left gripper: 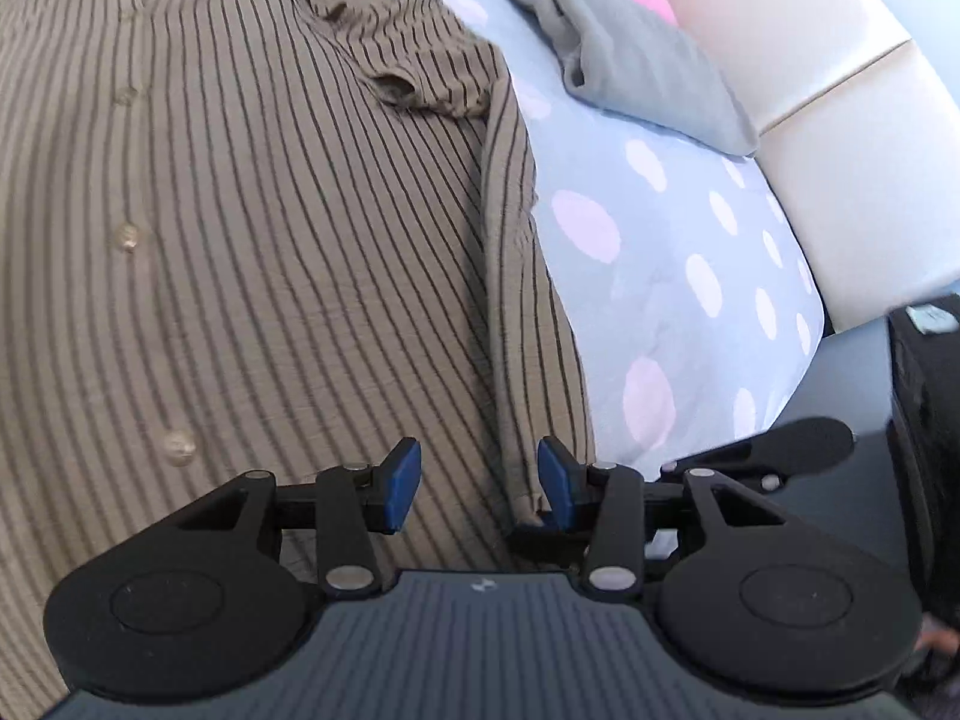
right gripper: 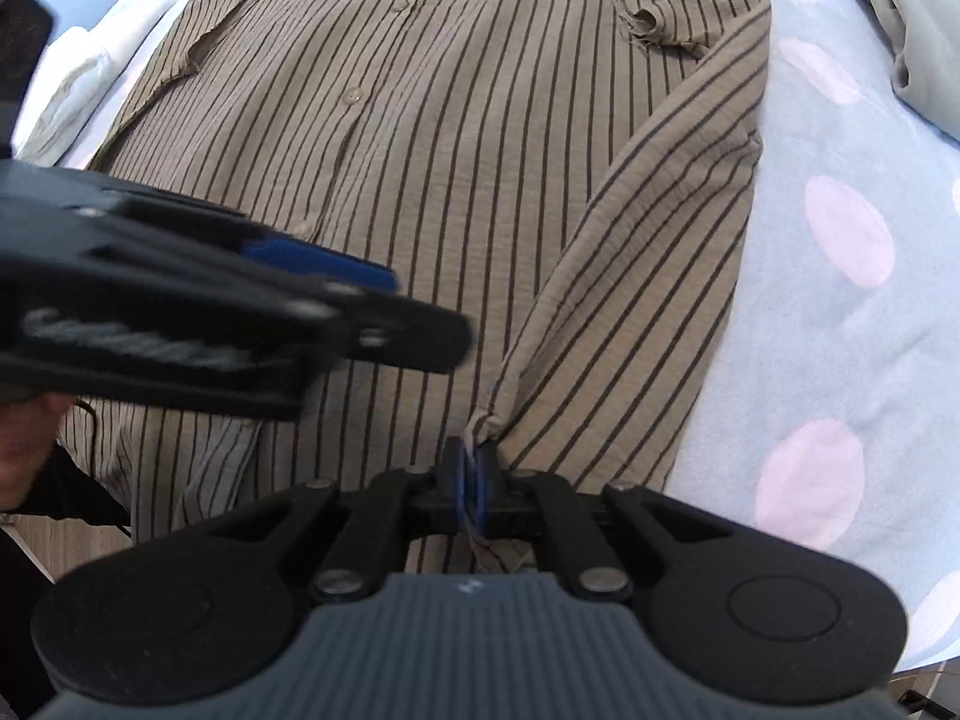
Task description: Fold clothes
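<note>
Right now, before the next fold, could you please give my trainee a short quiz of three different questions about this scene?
1. True or false: the right gripper is shut on the sleeve cuff of the striped shirt.
2. Do the left gripper fingers hold cloth? A) yes B) no
3. What pattern has the bedsheet?

Key: 1 true; 2 B, they stand apart over the shirt; 3 pink dots on light blue.

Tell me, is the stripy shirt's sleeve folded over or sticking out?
Folded over. The sleeve lies slanted across the front of the striped shirt, its cuff pinched in the right gripper, whose jaws are shut on it.
</note>
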{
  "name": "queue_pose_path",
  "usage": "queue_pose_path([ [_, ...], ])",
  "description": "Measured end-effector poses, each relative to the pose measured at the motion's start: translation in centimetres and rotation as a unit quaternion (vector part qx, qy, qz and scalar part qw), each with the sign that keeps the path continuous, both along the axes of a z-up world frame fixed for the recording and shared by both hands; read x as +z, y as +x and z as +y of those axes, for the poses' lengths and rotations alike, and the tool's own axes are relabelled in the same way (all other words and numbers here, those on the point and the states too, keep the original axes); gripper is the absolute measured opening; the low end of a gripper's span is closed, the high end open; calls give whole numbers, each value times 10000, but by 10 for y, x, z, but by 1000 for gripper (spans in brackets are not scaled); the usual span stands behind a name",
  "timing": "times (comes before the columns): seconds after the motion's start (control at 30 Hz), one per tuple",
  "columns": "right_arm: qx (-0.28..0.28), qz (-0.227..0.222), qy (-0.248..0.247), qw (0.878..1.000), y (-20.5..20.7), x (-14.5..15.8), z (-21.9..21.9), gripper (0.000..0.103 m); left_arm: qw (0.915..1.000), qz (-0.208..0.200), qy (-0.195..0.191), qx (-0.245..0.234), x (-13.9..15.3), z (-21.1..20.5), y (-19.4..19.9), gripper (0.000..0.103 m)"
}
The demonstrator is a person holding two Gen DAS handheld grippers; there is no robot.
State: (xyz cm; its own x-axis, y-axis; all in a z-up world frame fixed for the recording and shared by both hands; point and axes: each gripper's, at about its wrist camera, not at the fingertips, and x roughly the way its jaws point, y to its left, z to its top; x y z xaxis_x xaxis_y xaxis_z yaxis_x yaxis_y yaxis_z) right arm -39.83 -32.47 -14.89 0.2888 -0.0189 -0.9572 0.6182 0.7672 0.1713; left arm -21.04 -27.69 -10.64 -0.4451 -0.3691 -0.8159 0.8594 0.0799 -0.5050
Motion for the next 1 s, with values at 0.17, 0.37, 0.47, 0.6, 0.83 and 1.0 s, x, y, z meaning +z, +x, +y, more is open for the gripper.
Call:
queue_pose_path([
  [0.17,-47,-18,31,10000,-4,-1,-3,4,9996,-26,263,76,-4,-11,-11,40],
  [0.37,-10,-106,9,9999,-4,-2,-3,4,9980,275,570,82,-15,-22,-19,32],
  [0.47,8,-156,17,9999,-6,-3,-1,4,9969,248,744,5,-21,-26,-24,31],
  [0.6,32,-186,20,9998,-7,-4,2,4,9945,264,1006,-97,-28,-32,-32,16],
  [0.83,76,-137,102,9998,-13,-5,2,9,9892,331,1427,-76,-43,-38,-31,1],
  [1.0,252,-36,298,9992,-18,8,-1,14,9852,279,1684,-144,-51,-43,-24,0],
])
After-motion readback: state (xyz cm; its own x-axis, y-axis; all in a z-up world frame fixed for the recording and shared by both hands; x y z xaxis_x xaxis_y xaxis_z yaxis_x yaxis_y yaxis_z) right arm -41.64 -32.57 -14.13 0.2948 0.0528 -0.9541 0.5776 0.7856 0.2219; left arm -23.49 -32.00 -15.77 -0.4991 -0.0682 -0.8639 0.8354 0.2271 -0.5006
